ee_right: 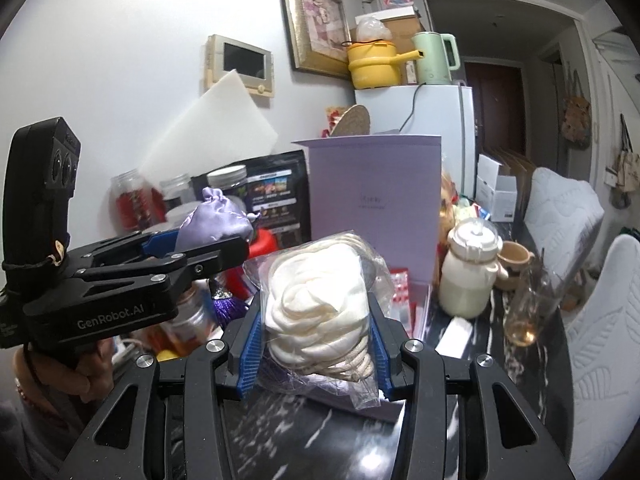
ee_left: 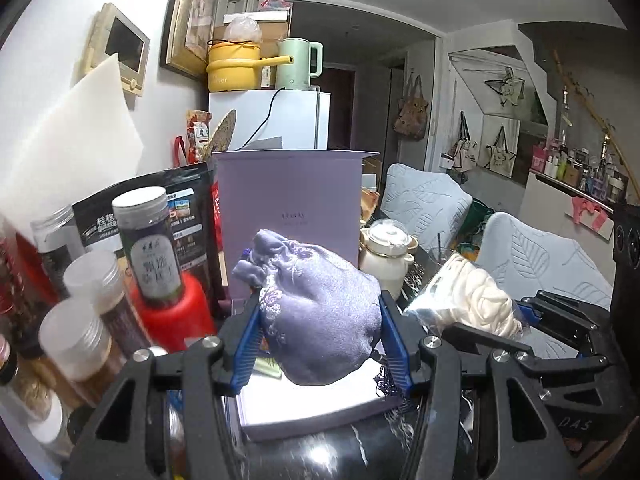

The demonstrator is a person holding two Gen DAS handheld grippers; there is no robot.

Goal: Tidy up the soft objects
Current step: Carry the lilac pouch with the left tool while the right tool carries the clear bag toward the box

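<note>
At frame centre, a purple satin pouch (ee_left: 320, 320) is pinched by the left gripper (ee_left: 320, 336), while a bagged cream bundle (ee_right: 320, 312) (in clear plastic) is clamped by the right gripper (ee_right: 316, 348).

A lived-in home: fridge (ee_right: 436, 120), kettle (ee_right: 434, 58), framed picture (ee_right: 316, 24), cushioned chairs (ee_left: 424, 200).

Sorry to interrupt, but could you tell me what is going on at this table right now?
A person is sorting soft items with a handheld gripper in each hand. The left gripper is closed on a purple satin drawstring pouch, held above the open lavender box. The right gripper is clamped on a clear plastic bag of cream fabric, also raised over the box. Jars, a cream ceramic pot and packets crowd the dark marble table.
</note>
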